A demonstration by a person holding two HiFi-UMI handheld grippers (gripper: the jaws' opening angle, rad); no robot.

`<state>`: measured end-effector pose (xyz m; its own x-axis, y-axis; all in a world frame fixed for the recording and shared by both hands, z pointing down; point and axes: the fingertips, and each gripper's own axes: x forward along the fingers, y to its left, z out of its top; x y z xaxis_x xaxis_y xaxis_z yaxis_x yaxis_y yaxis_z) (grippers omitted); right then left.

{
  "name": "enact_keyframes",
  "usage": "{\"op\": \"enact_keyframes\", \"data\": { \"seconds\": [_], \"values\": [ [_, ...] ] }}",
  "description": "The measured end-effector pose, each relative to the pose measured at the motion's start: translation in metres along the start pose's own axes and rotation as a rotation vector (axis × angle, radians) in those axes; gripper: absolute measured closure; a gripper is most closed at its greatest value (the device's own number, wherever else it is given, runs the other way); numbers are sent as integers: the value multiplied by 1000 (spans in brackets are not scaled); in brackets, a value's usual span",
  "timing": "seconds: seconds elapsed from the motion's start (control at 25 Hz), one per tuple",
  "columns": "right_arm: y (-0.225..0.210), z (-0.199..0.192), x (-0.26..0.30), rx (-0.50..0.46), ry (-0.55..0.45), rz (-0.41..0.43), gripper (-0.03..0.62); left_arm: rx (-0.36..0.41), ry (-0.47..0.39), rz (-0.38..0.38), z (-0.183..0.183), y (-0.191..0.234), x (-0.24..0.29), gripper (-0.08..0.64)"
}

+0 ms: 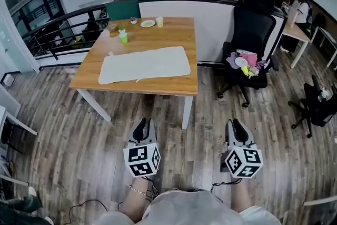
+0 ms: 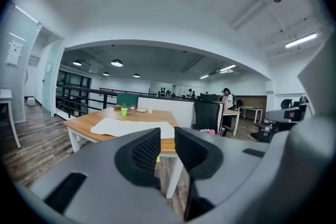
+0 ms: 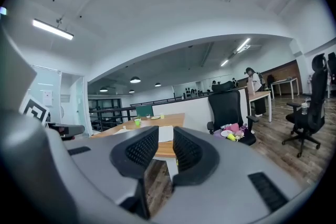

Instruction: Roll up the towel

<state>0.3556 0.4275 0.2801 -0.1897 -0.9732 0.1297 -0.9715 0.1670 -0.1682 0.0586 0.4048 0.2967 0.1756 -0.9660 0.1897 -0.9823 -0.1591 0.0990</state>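
A white towel (image 1: 145,64) lies spread flat on the wooden table (image 1: 179,29), well ahead of me. Both grippers hang low over the wood floor, short of the table's front edge. My left gripper (image 1: 143,123) and right gripper (image 1: 235,124) point toward the table, side by side. The left gripper view shows the left gripper (image 2: 167,136) with its jaws almost together and nothing between them, the towel (image 2: 126,126) far beyond. The right gripper (image 3: 166,136) looks the same, with the towel (image 3: 119,131) far off.
A green cup (image 1: 123,37), a plate (image 1: 148,23) and a yellow cup (image 1: 159,21) stand at the table's far side. A black office chair (image 1: 247,39) holding toys is right of the table. Another chair (image 1: 316,103) stands far right. A railing runs behind.
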Motion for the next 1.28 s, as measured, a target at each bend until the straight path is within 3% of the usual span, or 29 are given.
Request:
{"op": "enact_keyframes", "data": {
  "seconds": [0.16,0.36,0.56,0.68,1.04,1.28],
  "values": [
    [9,4,3,-25,-19,19,465,1,-28,-3,5,6,0,384],
    [18,9,7,-64,-49,29,303,29,-58,-22,10,12,-1,151],
    [26,11,13,-115,-68,22,101,44,-78,-12,13,19,-2,20],
    [28,11,15,-135,-84,0,23,43,-82,-13,12,23,-4,-3],
    [20,-5,21,-94,-48,-49,14,30,-42,15,-4,52,0,-8],
    [9,-12,56,-73,-20,-60,15,17,-28,33,-7,66,32,-7]
  ]
}}
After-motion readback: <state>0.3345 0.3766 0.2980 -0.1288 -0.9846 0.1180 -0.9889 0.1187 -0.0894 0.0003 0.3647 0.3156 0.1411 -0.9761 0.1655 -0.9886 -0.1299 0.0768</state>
